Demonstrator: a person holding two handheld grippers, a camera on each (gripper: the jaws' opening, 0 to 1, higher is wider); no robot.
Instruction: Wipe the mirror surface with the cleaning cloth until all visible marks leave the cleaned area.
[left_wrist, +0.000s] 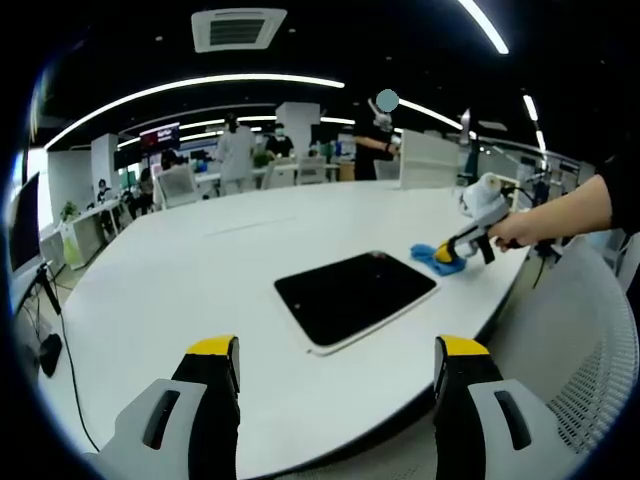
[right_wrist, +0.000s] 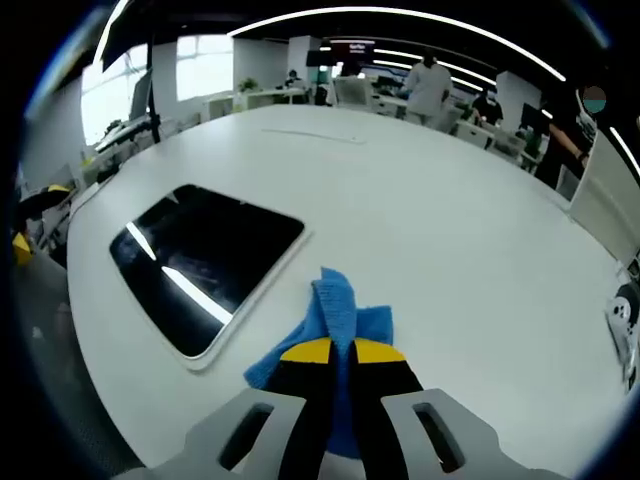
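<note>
Right gripper (right_wrist: 343, 352) seemingly pinching half-hidden cloth (right_wrist: 340, 310)

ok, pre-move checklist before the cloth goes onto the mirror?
1. Right tongs shut on the blue cleaning cloth: ok.
2. Cloth on the mirror: not ok, it lies on the white table beside the mirror's edge.
3. Mirror flat and fully in view: ok.
4. Left tongs open, holding nothing, off the mirror: ok.
5. Marks on the mirror: cannot tell, its surface shows dark with ceiling-light reflections.
</note>
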